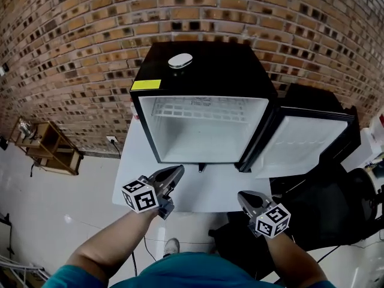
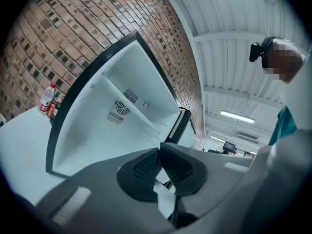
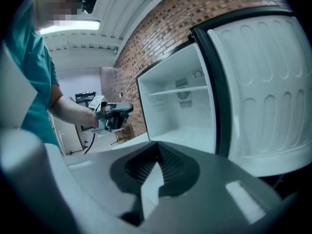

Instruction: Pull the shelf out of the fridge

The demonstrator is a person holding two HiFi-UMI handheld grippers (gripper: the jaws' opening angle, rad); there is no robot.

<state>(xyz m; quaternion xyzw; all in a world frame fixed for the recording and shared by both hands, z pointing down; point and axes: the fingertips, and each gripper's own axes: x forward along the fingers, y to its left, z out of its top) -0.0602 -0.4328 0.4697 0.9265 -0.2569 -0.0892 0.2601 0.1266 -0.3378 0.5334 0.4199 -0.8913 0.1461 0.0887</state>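
At table (image 1: 210, 191), left tongs (image 1: 178, 173), right tongs (image 1: 243, 195) face fridge (image 1: 204, 71).

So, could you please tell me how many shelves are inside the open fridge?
1. The single white shelf sits high in the fridge, across its back wall. The open door to the right carries none that I can see.

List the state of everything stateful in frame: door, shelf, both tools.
door: open, swung out to the right
shelf: seated inside the fridge, not pulled out
left tool: shut, empty, short of the fridge
right tool: shut, empty, short of the fridge
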